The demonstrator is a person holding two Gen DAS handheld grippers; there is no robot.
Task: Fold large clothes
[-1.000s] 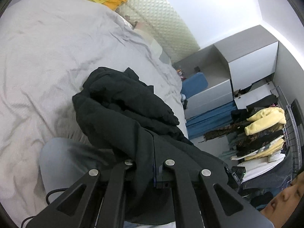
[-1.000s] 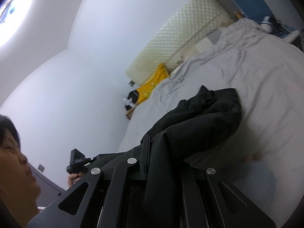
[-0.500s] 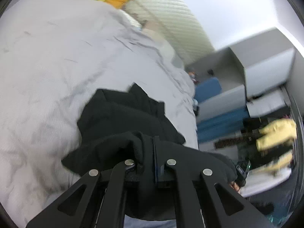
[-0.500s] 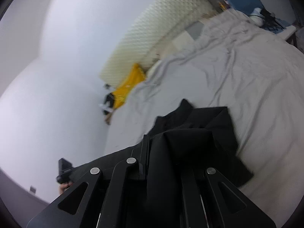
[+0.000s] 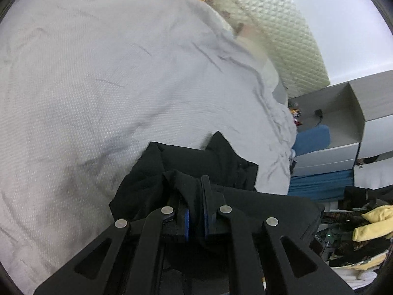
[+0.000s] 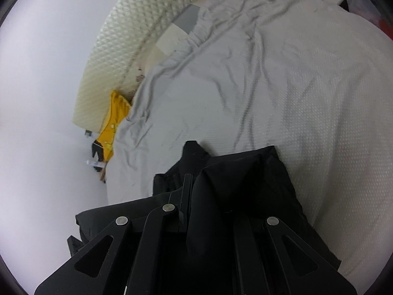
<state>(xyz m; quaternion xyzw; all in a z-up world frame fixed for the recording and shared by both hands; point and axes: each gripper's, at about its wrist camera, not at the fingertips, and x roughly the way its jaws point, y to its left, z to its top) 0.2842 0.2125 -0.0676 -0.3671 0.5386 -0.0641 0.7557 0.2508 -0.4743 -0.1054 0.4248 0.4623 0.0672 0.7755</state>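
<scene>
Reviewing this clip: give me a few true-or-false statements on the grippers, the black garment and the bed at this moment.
1. The left gripper is clamped on the black fabric garment. True.
2. The right gripper hangs open, holding nothing. False: black cloth is bunched between its fingers.
3. The garment lies over a grey textured bedsheet. True.
4. The yellow cloth lies on top of the garment. False: it sits apart, by the cream quilted headboard.

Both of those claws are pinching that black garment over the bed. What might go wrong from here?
The black garment is bunched in folds around the left gripper, so it may land on the grey bedsheet creased rather than flat. The right gripper seems to pinch only a thin edge, which might slip out if pulled.
</scene>
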